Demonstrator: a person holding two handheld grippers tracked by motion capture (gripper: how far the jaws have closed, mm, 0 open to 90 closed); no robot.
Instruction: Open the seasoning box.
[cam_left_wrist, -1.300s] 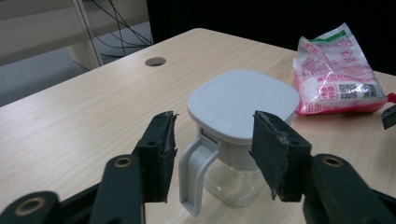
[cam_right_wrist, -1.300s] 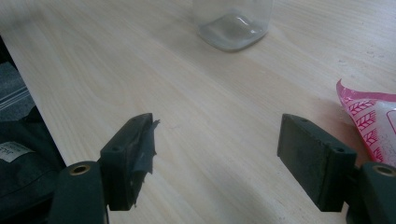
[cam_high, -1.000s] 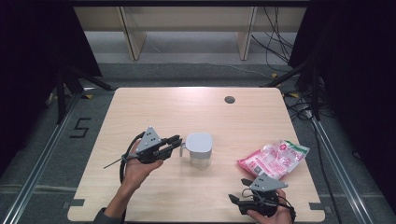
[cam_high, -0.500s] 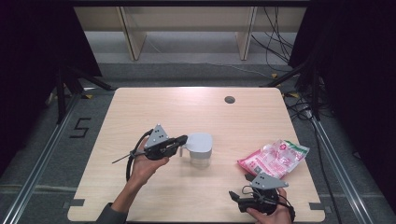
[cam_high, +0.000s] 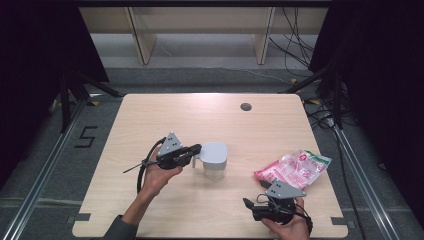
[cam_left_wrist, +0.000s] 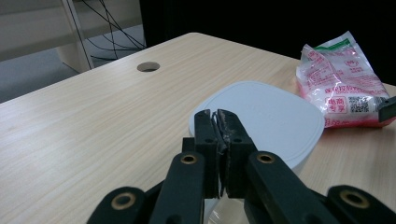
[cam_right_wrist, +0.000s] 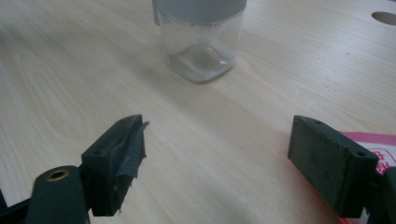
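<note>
Clear square plastic jar (cam_high: 214, 169) with pale grey rounded lid (cam_high: 214, 152) stands upright at centre of high view, on light wooden table (cam_high: 200, 120). Left gripper (cam_high: 196, 149) at lid's left edge, tips touching rim; jaws pressed together, nothing visibly between them. Pink-and-white crinkled snack bag (cam_high: 293, 168) lies right of jar, apart. Right gripper (cam_high: 248, 206) lower right of frame, near bag, jaws spread wide, empty.

A pink snack bag (cam_high: 292, 169) lies on the wooden table (cam_high: 165, 115) near its round hole (cam_high: 245, 106).
</note>
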